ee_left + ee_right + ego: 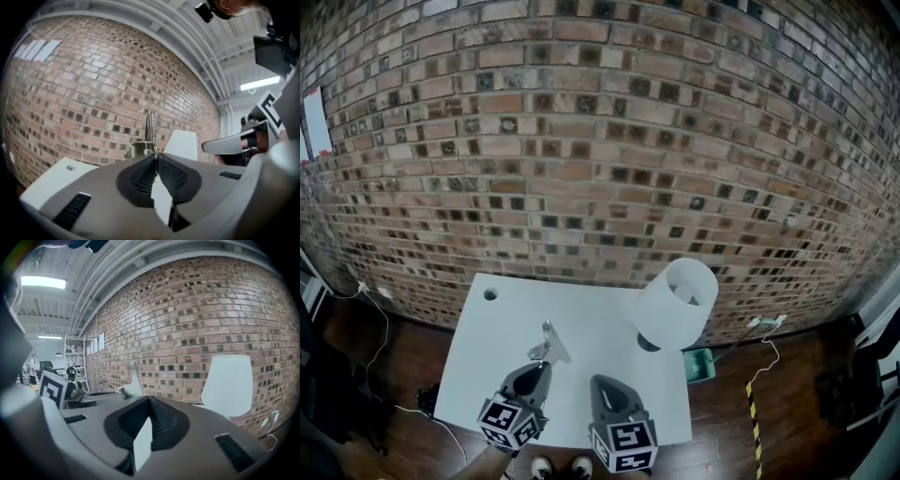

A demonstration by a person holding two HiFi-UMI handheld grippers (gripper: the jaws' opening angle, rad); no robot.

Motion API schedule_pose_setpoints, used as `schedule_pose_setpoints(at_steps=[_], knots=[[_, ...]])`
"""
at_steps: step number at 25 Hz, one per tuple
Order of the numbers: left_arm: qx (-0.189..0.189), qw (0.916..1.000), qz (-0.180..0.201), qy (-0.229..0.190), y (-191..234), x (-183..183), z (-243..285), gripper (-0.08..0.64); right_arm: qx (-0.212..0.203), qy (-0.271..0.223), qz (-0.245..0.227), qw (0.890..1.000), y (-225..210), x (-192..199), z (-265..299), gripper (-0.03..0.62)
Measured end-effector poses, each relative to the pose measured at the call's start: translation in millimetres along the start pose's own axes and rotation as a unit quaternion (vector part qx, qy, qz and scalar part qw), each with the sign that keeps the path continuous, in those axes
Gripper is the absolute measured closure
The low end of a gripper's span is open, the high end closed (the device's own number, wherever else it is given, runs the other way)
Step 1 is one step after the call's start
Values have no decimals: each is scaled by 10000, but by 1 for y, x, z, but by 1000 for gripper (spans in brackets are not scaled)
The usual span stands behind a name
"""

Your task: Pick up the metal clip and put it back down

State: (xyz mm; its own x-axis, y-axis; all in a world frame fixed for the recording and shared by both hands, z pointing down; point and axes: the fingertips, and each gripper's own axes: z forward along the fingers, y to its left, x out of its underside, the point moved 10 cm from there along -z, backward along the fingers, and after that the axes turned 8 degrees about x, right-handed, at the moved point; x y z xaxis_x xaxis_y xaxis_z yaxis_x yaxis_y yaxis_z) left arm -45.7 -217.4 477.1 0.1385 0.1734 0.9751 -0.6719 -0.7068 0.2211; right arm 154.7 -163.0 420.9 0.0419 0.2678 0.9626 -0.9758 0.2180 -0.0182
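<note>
The silvery metal clip (549, 341) shines over the plain white rectangular table (506, 328). Behind the table, the brick wall (581, 141) mixes red-brown, tan and near-black bricks. The grey left gripper (545, 362) and grey right gripper (599, 381) carry black-and-white square-marker cubes. Right of the table are a white moulded chair (680, 302), a teal bin (700, 364) and yellow-and-black striped tape (754, 412).

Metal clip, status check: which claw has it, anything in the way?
Left claw shut on metal clip, clip sticking up from its tips, over white table. Right claw shut, empty, alongside. White chair beyond table, not in the way.
</note>
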Motion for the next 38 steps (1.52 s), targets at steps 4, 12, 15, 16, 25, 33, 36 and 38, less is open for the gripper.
schedule_pose_setpoints(at_steps=[4,12,15,16,25,33,36,38], knots=[[85,9842,-1766,-82,17,27,22,548,51,97,19,9999,-5,4,3,601],[-353,8702,-4913,-126,42,113,48,548,201,444,120,9987,-18,23,13,601],[-672,8395,-5391,-115,54,140,49,548,275,598,163,9977,-25,31,17,601],[-777,8317,-5495,-132,59,147,50,548,306,652,194,9972,-28,34,19,601],[-1408,7863,-6015,-94,94,196,64,548,395,984,283,9940,-44,55,40,601],[-1461,7356,-6596,-493,97,213,75,538,313,1083,236,9933,-41,61,47,601],[-1456,7231,-6725,-607,98,216,81,518,301,1121,210,9930,-42,63,46,601],[-1370,7219,-6760,-564,97,219,82,500,279,1132,187,9930,-42,64,45,600]])
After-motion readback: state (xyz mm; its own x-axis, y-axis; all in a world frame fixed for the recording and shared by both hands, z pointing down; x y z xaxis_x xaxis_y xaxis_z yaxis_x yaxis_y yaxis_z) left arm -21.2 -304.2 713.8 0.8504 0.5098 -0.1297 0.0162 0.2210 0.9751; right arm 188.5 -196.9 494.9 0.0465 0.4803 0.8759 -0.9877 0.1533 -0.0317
